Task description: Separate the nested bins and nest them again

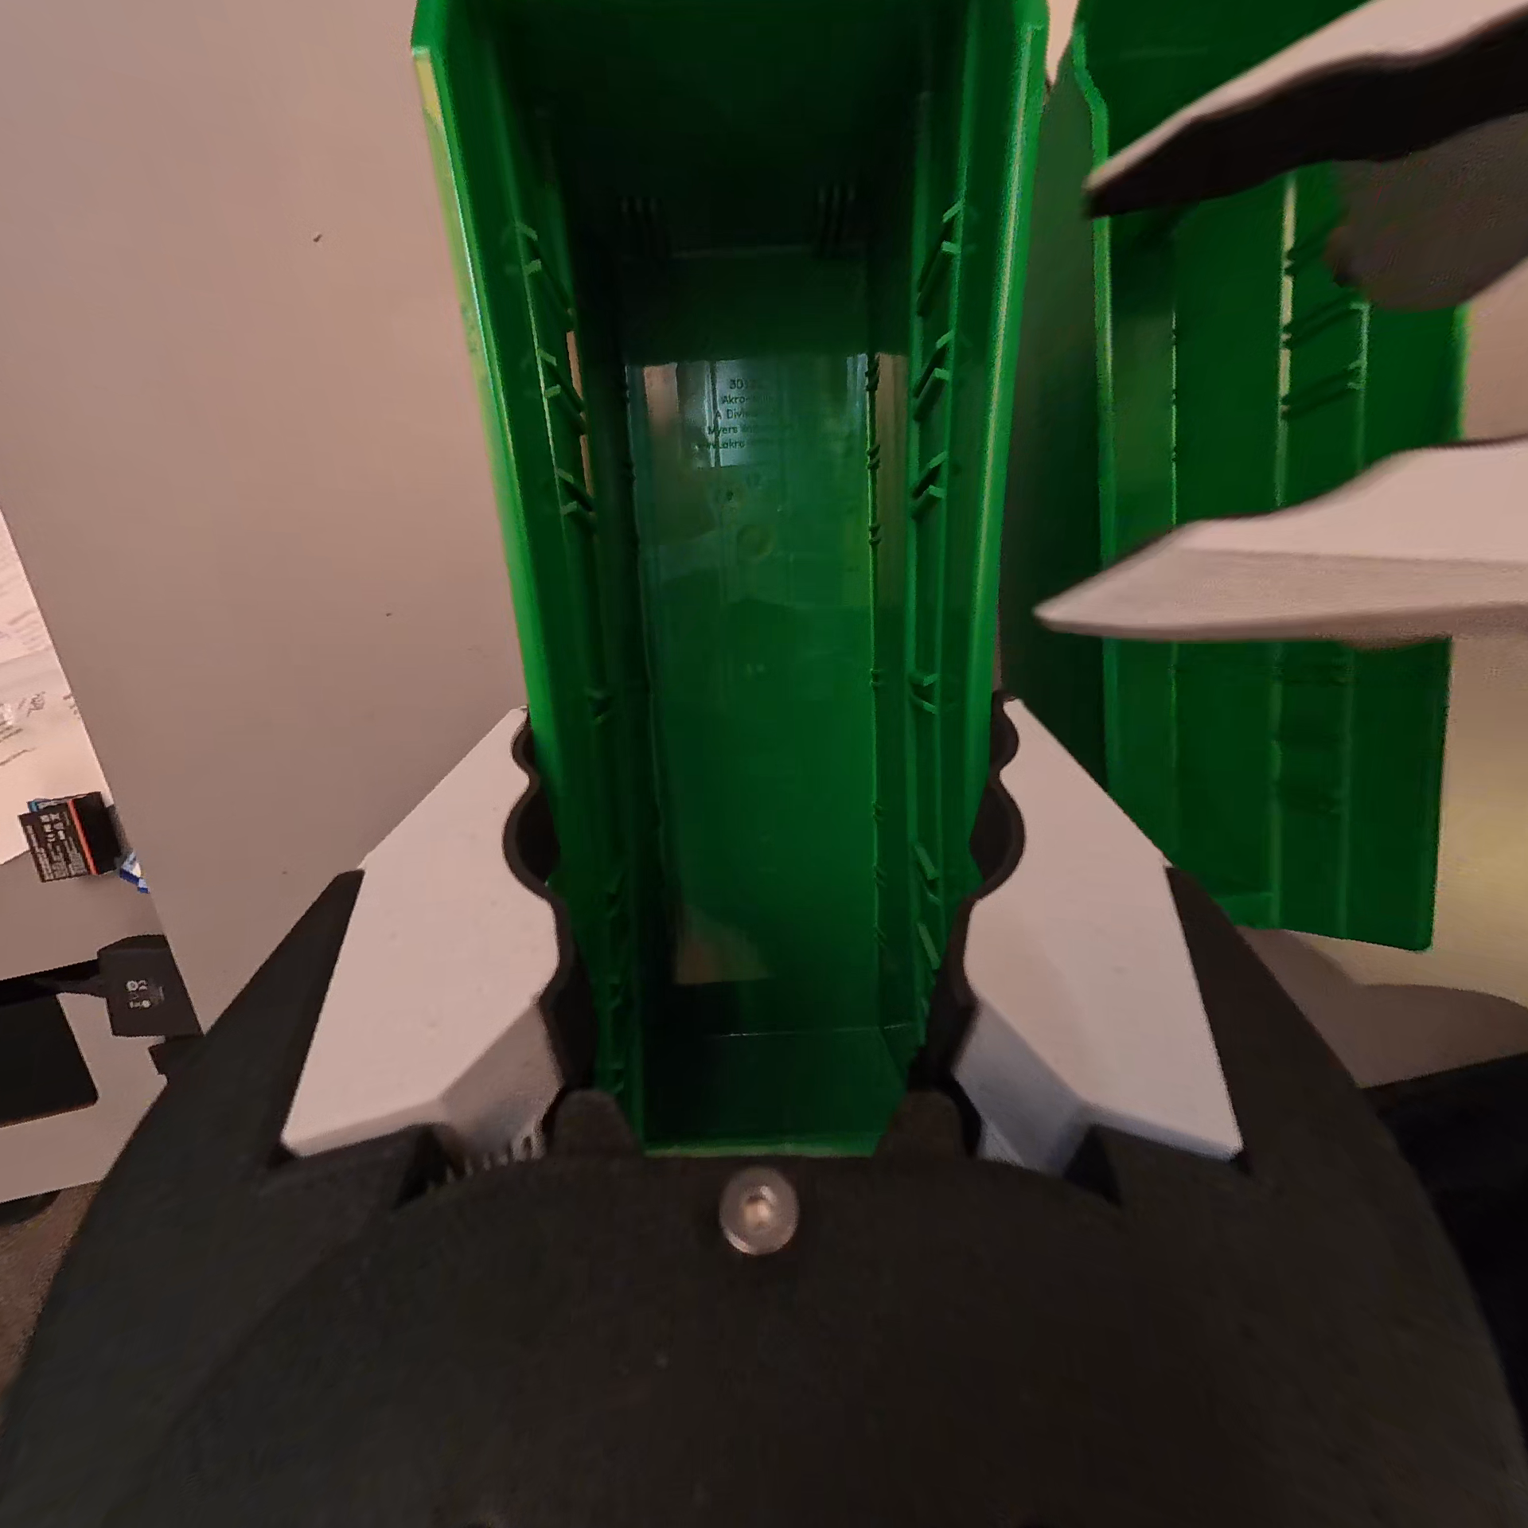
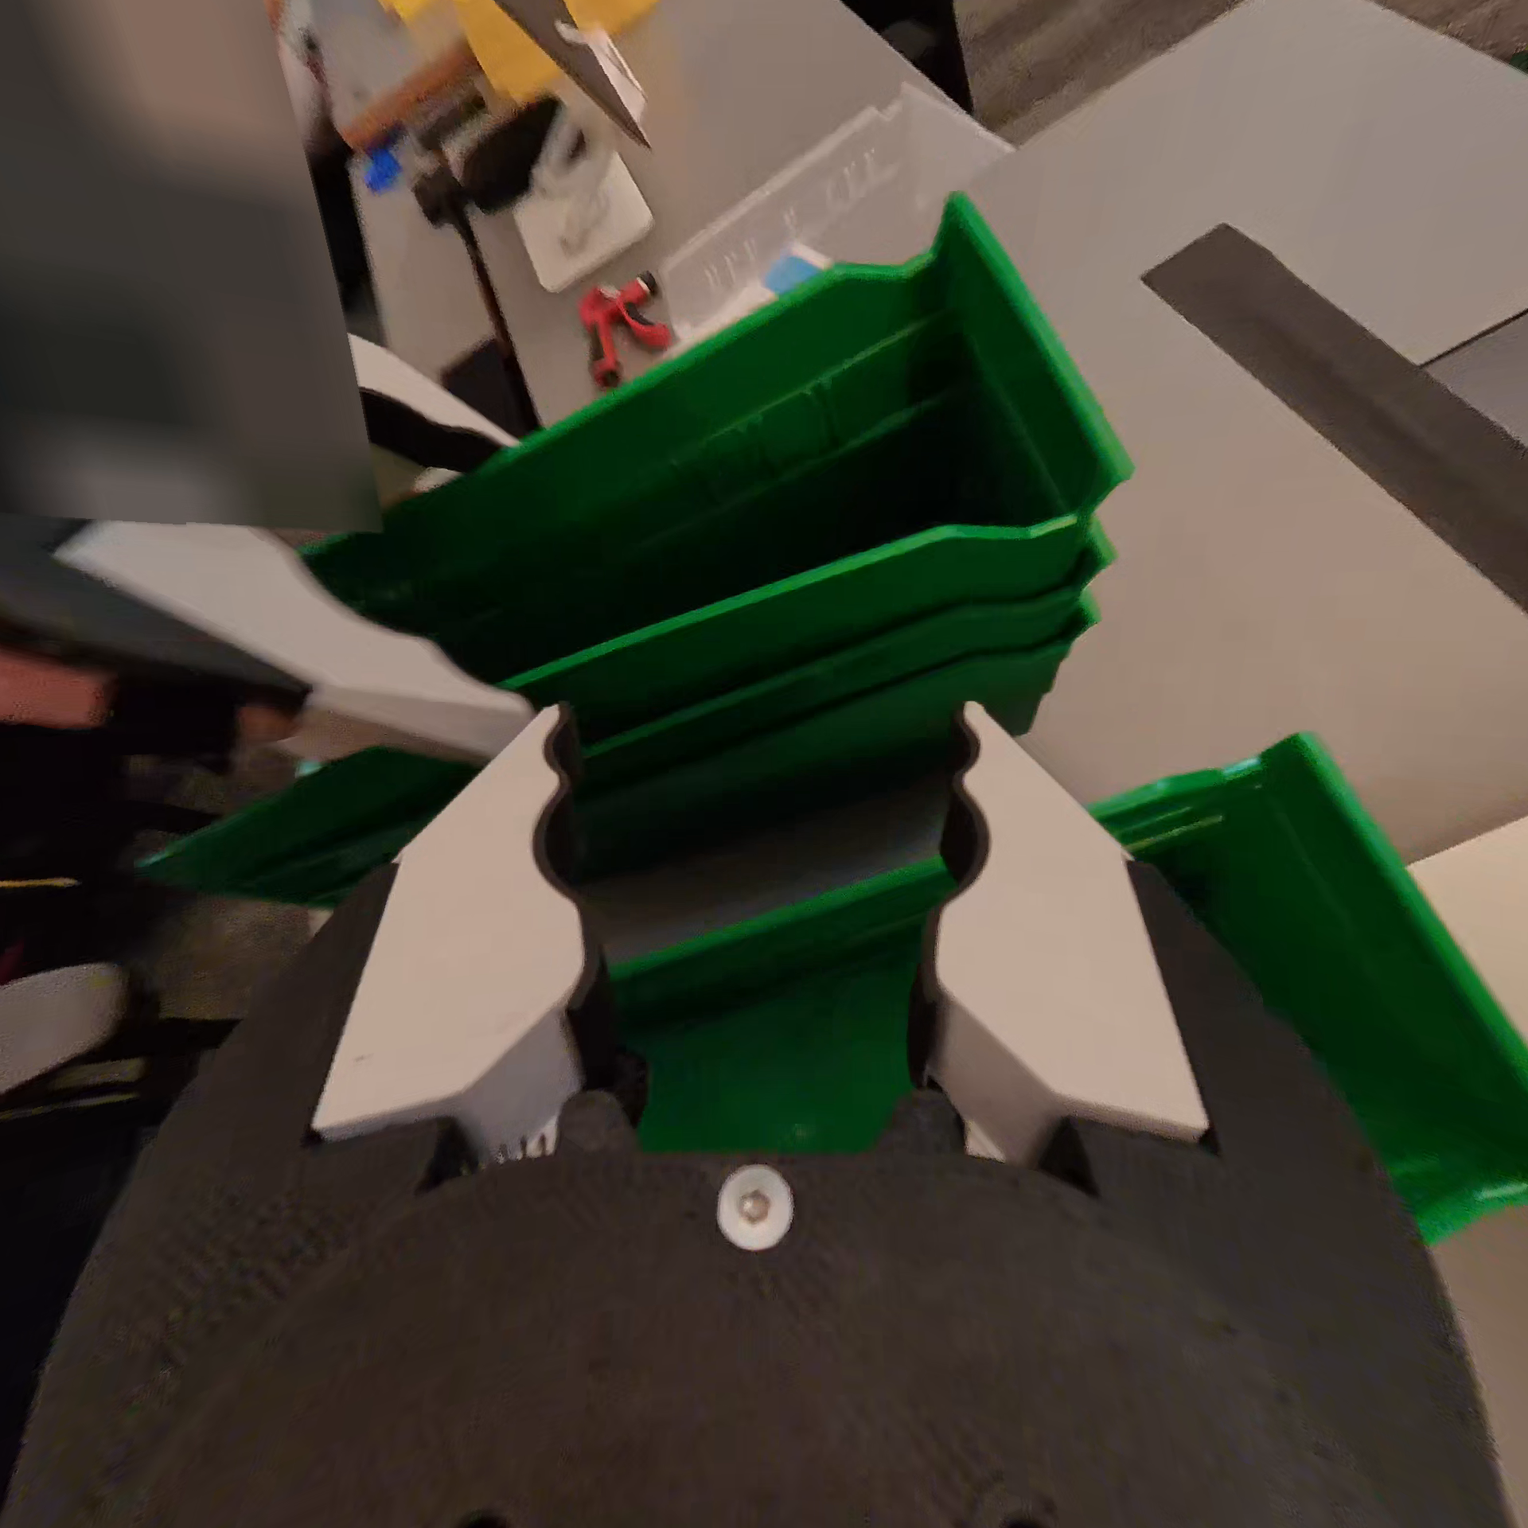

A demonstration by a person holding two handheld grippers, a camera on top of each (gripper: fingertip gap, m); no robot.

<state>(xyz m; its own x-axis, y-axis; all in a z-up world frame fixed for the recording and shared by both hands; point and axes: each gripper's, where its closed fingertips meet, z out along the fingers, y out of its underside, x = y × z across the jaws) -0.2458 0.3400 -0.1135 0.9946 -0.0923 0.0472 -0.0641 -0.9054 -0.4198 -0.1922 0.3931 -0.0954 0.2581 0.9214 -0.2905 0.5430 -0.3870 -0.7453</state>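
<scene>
The left gripper (image 1: 765, 843) has its jaws pinching a green bin (image 1: 756, 579) by both side walls, long axis pointing straight away, open side facing the camera. The right gripper (image 2: 765, 835) jaws are spread, a loose bin (image 2: 1323, 951) lying under them.

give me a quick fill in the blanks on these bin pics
1. The bin clamped in the left gripper is ___.
2. The small hand tool on the grey table is ___.
3. Behind the green stack lies a ___ plastic bin.

Missing words: green; red; clear
</scene>
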